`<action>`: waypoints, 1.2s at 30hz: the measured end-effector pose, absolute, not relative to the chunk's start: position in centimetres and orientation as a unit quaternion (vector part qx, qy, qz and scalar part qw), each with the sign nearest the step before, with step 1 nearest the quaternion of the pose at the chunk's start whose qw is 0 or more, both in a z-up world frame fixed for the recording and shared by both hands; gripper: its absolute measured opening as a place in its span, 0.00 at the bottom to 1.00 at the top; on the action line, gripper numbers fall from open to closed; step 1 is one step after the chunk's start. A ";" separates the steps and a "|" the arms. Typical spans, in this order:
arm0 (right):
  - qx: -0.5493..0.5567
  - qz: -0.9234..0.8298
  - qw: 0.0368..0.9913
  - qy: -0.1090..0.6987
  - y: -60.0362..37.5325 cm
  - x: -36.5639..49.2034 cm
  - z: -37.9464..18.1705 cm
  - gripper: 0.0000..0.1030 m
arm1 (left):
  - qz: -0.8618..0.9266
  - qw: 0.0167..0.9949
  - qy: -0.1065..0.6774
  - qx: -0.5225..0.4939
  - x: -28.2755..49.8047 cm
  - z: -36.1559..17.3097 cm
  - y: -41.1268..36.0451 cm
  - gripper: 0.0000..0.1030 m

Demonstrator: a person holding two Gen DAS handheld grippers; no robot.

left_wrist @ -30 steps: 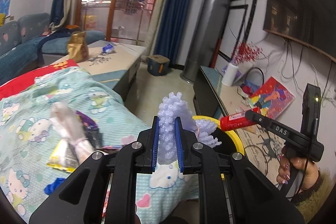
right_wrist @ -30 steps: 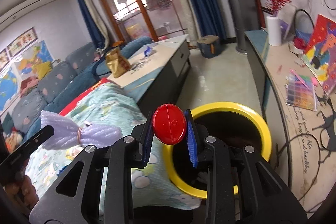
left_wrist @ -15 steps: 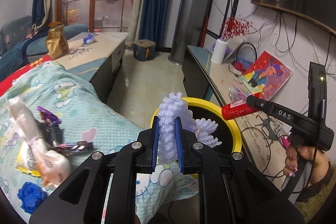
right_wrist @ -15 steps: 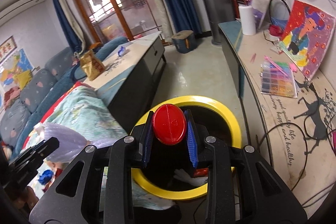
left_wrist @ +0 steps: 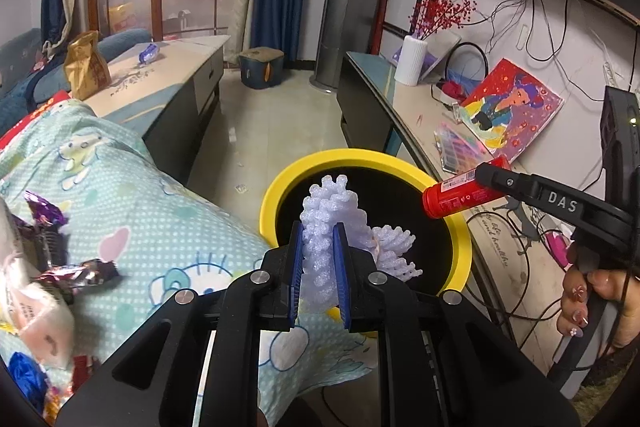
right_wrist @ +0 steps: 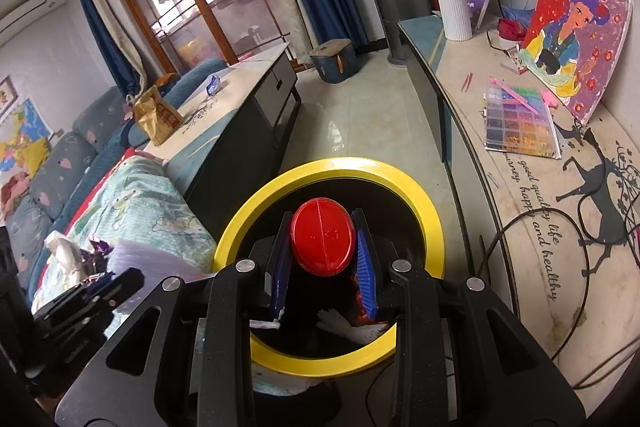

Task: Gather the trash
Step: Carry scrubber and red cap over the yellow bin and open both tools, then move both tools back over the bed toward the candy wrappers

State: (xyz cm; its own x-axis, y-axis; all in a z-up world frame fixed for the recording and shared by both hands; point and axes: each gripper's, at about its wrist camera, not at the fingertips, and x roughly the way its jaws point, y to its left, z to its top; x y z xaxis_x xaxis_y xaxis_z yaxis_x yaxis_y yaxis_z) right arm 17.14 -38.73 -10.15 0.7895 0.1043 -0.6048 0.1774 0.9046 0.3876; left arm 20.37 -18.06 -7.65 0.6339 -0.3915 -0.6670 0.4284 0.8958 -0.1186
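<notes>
purple foam net (left_wrist: 320, 227) is held tight by the left tool (left_wrist: 319, 259), red tube (right_wrist: 323, 242) by the right tool (right_wrist: 322, 259), over the yellow bin (right_wrist: 430, 223). wrappers (left_wrist: 76, 273) at lower left are left.

Bin (left_wrist: 460, 227) between bed (left_wrist: 132, 195) and sideboard (left_wrist: 404, 115)

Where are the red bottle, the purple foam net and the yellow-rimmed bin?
red bottle (right_wrist: 323, 242): right wrist view, on its cap.
purple foam net (left_wrist: 320, 239): left wrist view, the part between the fingers.
yellow-rimmed bin (right_wrist: 340, 165): right wrist view, far rim.
</notes>
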 end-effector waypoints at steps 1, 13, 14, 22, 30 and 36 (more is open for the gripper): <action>0.219 -0.020 0.920 0.325 -38.7 17.1 -10.2 0.22 | -0.227 0.902 0.366 0.024 20.6 -7.9 -18.2 0.14; 0.218 -0.035 0.906 0.362 -38.2 17.7 -12.4 0.54 | -0.222 0.883 0.414 -0.021 22.5 -11.0 -17.2 0.85; 0.214 -0.037 0.907 0.361 -38.1 17.6 -12.3 0.55 | -0.221 0.884 0.411 -0.024 22.2 -10.8 -16.7 0.90; 0.174 -0.034 0.922 0.345 -35.6 17.2 -10.4 0.62 | -0.181 0.901 0.390 -0.060 20.5 -8.8 -12.2 0.94; 0.140 -0.002 0.939 0.313 -32.0 16.2 -7.3 0.69 | -0.142 0.923 0.348 -0.076 18.5 -5.7 -8.1 0.94; 0.127 0.033 0.945 0.299 -29.3 15.3 -5.6 0.71 | -0.115 0.934 0.326 -0.089 17.3 -4.0 -5.2 0.94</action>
State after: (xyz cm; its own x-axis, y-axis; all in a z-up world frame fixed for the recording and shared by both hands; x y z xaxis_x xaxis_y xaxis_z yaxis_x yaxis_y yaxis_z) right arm 15.34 -29.27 -5.61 0.8191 0.1390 -0.5566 0.0131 0.9654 0.2605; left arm 17.26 -5.18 -3.96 0.7611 -0.2728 -0.5885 0.1562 0.9576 -0.2419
